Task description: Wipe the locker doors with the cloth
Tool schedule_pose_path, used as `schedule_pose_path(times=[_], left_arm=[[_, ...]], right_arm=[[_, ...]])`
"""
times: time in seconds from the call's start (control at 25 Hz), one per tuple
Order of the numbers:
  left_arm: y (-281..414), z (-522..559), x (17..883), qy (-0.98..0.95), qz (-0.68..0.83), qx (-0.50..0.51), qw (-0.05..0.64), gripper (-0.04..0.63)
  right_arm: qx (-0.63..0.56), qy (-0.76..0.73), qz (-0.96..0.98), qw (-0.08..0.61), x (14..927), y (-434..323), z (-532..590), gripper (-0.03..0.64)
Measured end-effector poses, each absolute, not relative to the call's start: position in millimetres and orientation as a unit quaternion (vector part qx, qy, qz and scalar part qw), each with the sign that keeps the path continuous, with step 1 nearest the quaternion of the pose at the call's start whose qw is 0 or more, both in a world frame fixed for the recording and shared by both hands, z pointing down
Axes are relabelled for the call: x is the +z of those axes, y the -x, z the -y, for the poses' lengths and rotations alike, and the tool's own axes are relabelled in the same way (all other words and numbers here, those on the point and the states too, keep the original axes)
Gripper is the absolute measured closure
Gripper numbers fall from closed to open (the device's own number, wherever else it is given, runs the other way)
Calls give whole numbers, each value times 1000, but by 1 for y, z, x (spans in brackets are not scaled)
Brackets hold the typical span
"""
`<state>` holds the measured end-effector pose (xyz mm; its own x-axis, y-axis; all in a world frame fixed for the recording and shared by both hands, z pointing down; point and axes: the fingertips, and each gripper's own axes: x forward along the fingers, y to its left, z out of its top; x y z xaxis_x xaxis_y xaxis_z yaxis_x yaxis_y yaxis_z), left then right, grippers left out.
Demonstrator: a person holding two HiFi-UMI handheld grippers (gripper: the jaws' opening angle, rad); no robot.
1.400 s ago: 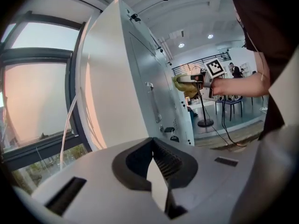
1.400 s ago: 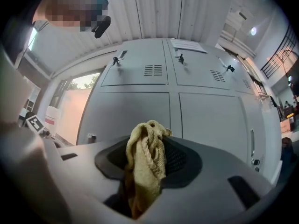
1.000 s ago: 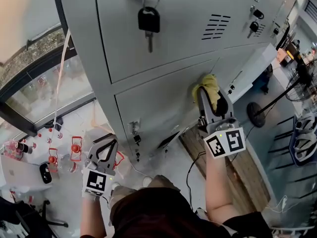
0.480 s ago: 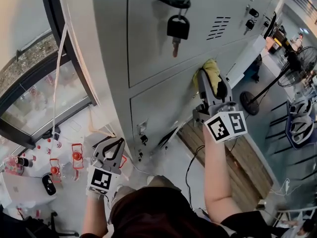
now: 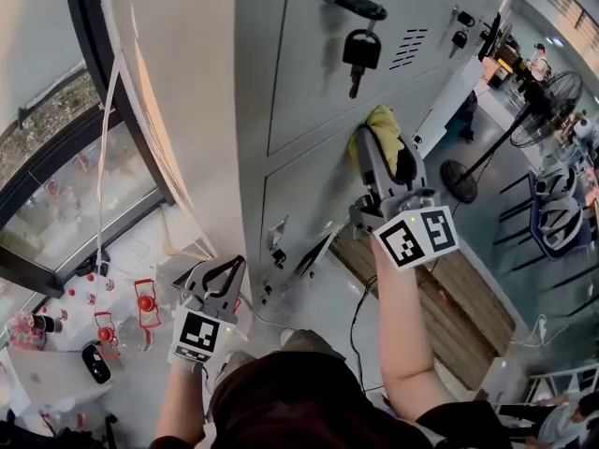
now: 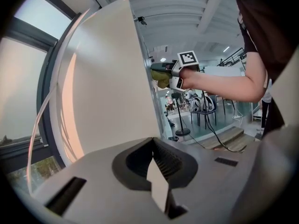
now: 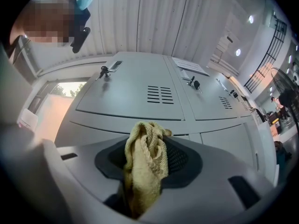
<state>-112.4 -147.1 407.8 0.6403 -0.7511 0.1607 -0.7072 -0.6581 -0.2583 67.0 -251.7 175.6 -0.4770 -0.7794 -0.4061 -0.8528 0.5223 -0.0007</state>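
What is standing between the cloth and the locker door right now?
Nothing visible. The right gripper holds the cloth right at the locker door, near the seam along its top edge. The hanging key sits higher, clear of it.

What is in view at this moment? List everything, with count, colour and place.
lockers: one bank, grey, straight ahead
keys: at least three, black heads, hanging in door locks
cloth: one, yellow, at a locker door
fan: one, black, on the floor at right
bottles: several, red caps, on the floor at left
cable: one, black, on the floor below the lockers
left gripper: shut, empty, held low
right gripper: shut on the cloth, raised to the lockers
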Motion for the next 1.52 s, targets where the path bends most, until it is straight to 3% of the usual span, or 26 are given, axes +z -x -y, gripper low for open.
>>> schedule_pose_path(times=[0.92,1.52], left_arm=[[116,139,411,938,-317,-121,74,586],[109,123,420,950,-271,-136,77,586]], right_arm=[[111,461,-857,203,181,42,164,449],[160,454,-859,175,192,75,138,453]])
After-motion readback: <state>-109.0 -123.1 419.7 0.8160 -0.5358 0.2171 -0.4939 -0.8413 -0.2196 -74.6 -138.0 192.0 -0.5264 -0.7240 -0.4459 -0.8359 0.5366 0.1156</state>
